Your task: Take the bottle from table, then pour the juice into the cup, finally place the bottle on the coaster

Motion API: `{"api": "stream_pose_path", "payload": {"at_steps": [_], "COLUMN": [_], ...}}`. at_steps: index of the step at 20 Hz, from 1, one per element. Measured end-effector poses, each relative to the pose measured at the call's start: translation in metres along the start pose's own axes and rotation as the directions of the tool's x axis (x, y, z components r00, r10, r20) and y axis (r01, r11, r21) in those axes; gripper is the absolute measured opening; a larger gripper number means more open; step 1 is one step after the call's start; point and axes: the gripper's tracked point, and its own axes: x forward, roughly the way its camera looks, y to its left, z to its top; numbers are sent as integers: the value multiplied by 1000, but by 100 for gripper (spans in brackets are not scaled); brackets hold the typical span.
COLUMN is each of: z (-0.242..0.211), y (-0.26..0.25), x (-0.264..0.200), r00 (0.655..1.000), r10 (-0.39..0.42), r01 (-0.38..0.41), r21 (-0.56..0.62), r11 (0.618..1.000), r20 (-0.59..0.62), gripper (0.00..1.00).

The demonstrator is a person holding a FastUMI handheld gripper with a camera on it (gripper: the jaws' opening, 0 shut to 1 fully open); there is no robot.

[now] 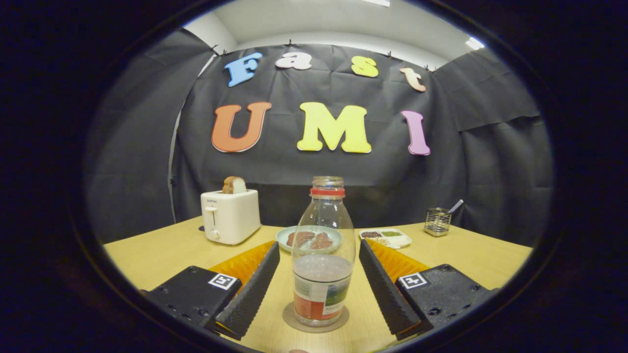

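**Jaws wide apart, bottle standing on the coaster**

Jaws of the gripper (319, 279) stand wide apart, one finger on each side of the bottle (323, 255) with a clear gap on both sides; neither finger touches the glass, and they hold nothing.

Taking the bottle as the landmark: it stands upright between the fingers, a clear glass bottle with no cap, a red ring at its neck and a printed label low on its body. Liquid fills it to roughly the lower half. Under its base lies a round coaster (338, 322), flat on the pale wooden tabletop (157, 255), its rim showing all around the bottle's foot.

Just behind the bottle sits a light plate (284, 235) with brownish food on it. Behind and to the left of the bottle is a white toaster (229, 215) with a slice of bread (234, 185) sticking out of its slot. Behind and to the right lies a small divided dish (387, 238) of foodstuffs, and farther right a wire holder (437, 221) with a utensil handle leaning out.
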Motion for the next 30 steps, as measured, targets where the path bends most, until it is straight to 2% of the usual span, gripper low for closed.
{"api": "stream_pose_path", "payload": {"at_steps": [6, 11, 22, 30], "z": [30, 76, 219, 268], "y": [8, -13, -34, -30], "x": [-18, -47, -166, -245], "r00": [999, 1000, 998, 995], "r10": [35, -13, -52, -68], "r01": [-35, 13, 54, 73], "r21": [-8, -22, -38, -67], "r11": [999, 1000, 998, 995], "r20": [2, 2, 45, 69], "gripper": [100, 100, 100, 100]}}
